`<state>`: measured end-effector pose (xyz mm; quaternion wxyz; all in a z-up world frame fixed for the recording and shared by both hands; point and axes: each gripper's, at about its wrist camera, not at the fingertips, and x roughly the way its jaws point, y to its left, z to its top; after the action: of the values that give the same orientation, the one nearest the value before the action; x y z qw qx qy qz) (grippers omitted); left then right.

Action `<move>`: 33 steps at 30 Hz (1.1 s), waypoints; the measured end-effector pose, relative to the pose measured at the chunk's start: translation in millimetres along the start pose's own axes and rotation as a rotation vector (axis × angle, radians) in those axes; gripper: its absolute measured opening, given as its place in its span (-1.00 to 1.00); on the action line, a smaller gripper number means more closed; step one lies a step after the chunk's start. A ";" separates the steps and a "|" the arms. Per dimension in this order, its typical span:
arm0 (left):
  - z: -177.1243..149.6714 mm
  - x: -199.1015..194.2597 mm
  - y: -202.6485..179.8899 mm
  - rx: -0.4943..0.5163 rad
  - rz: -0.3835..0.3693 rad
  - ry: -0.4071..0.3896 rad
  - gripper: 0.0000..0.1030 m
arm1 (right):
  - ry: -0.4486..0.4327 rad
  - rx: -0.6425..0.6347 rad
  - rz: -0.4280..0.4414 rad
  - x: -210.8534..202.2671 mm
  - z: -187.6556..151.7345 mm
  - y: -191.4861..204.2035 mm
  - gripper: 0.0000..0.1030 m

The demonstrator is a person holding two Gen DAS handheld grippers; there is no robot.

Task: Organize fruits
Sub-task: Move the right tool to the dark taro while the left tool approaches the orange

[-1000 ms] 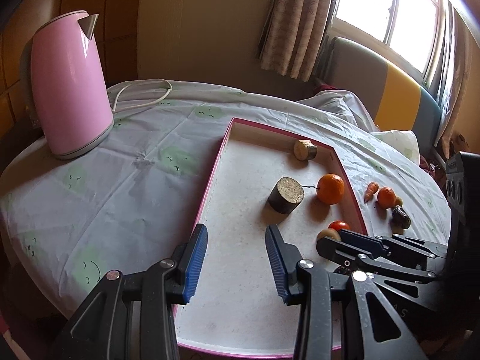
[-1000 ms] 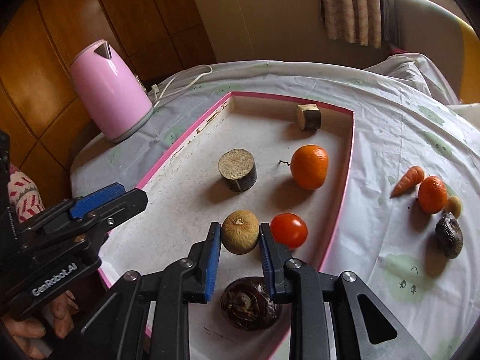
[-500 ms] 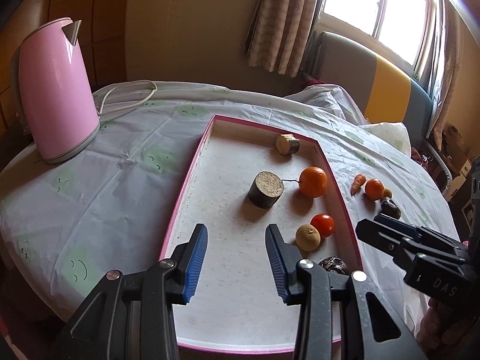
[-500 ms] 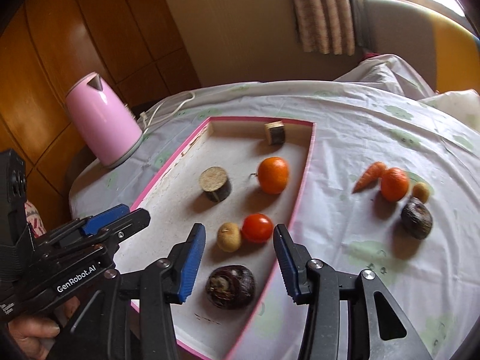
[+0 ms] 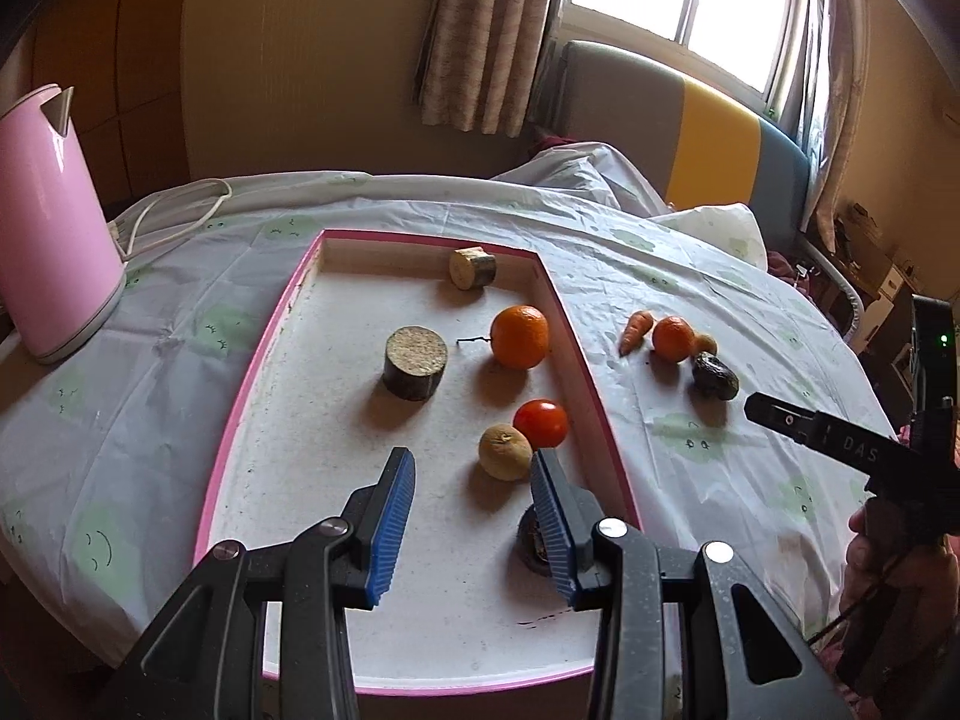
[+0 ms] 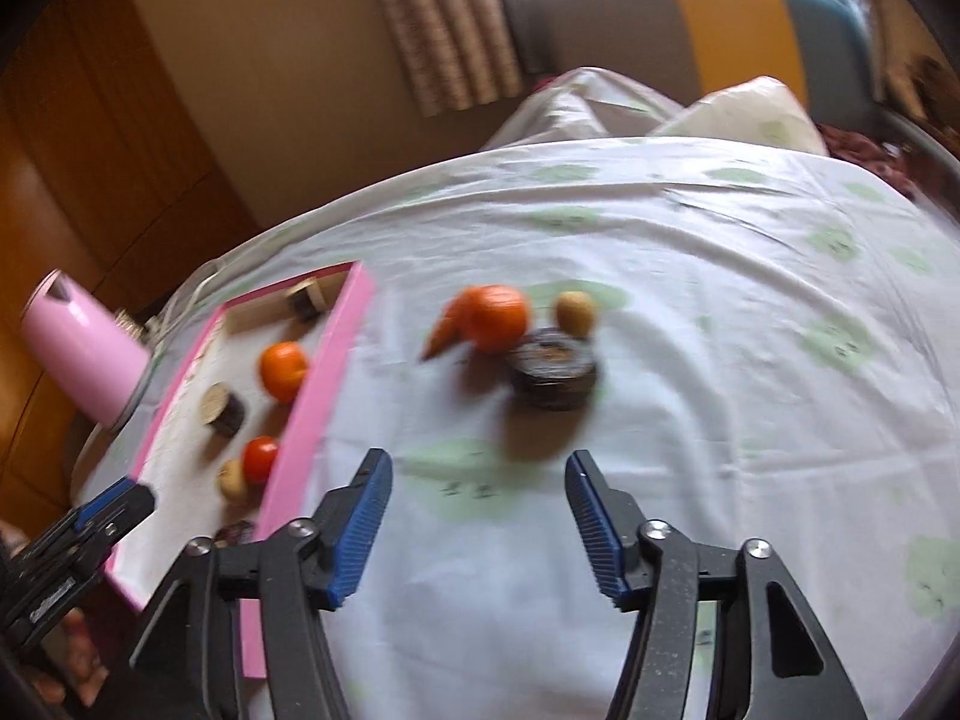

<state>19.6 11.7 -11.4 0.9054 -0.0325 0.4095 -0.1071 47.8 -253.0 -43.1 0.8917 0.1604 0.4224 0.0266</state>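
A pink-rimmed tray (image 5: pixel 564 312) (image 6: pixel 312 414) holds an orange (image 5: pixel 519 336) (image 6: pixel 283 369), a red tomato (image 5: pixel 540 423) (image 6: pixel 260 459), a tan round fruit (image 5: pixel 505 452) (image 6: pixel 231 480), a dark fruit (image 5: pixel 531 534) half hidden by my finger, and two wood slices (image 5: pixel 415 362) (image 5: pixel 473 267). On the cloth right of the tray lie a small carrot (image 5: pixel 635 331) (image 6: pixel 441 333), a second orange (image 5: pixel 673 336) (image 6: pixel 498 317), a small tan fruit (image 6: pixel 574 312) and a dark fruit (image 5: pixel 714 376) (image 6: pixel 552 373). My left gripper (image 5: pixel 473 531) is open and empty over the tray's near end. My right gripper (image 6: pixel 477 528) is open and empty, short of the dark fruit.
A pink kettle (image 5: pixel 48 228) (image 6: pixel 84 354) with a white cord (image 5: pixel 174 204) stands left of the tray. The round table wears a white cloth (image 6: pixel 690 276). A grey, yellow and blue sofa (image 5: pixel 690 120) and curtains (image 5: pixel 480 30) lie behind. The right wrist view is blurred.
My right gripper let go of the tan fruit in the tray, opened wide and swung right to face the loose fruits on the cloth. My left gripper rose and pulled back.
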 end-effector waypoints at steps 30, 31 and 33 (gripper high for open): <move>5.3 10.7 -35.0 0.079 -0.091 0.043 -0.21 | 0.058 -0.020 -0.031 62.7 36.3 -9.8 -0.04; 6.3 10.8 -37.6 0.085 -0.097 0.045 -0.21 | 0.054 -0.023 -0.026 62.1 35.6 -10.7 -0.04; 8.9 11.7 -42.9 0.092 -0.106 0.048 -0.21 | 0.040 -0.040 -0.061 57.3 34.2 -12.7 -0.05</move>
<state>26.5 -33.0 -7.8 0.8889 -0.0098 0.4235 -0.1745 109.5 -263.6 -69.4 0.8865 0.1293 0.4441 0.0110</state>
